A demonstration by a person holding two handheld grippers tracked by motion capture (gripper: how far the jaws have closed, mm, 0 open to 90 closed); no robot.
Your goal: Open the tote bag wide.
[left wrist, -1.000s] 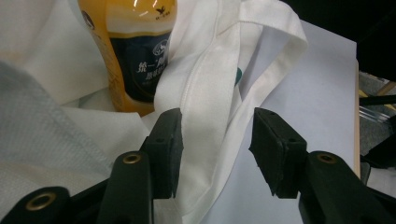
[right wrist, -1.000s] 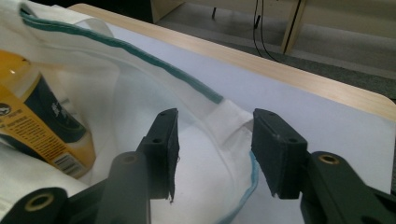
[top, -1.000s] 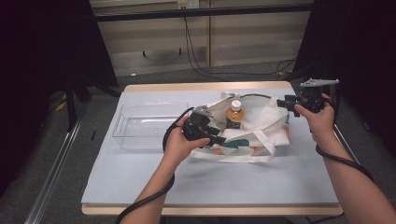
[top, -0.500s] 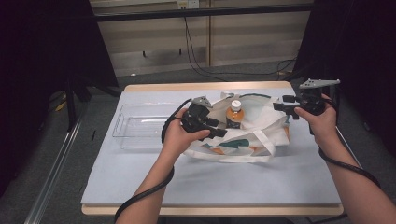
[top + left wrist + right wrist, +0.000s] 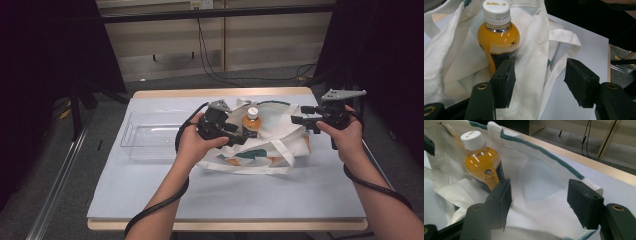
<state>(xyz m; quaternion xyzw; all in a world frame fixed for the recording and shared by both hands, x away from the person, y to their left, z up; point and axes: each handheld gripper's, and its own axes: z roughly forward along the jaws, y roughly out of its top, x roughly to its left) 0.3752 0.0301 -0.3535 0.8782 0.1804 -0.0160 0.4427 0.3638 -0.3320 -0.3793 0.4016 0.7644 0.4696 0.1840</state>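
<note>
Pale blue mat [image 5: 260, 195] on wood-edged table [image 5: 220, 93]; dark, cable-strewn room

Table [image 5: 150, 200]: pale blue-grey top sheet, light wood edge showing along the far side and the near side. Clear plastic tray [image 5: 145, 137] sits on the table's left part. Floor [image 5: 165, 85]: grey, dull. Metal rail [image 5: 55, 185] runs along the floor at the left of the table. Back wall [image 5: 160, 40]: light panels with vertical wood strips; a dark horizontal bar [image 5: 210, 12] crosses in front of it. Black cables [image 5: 215, 65] hang down the wall and trail over the floor. Dark drapes [image 5: 45, 60] close both sides. Lighting falls on the table; the surroundings are dim.
</note>
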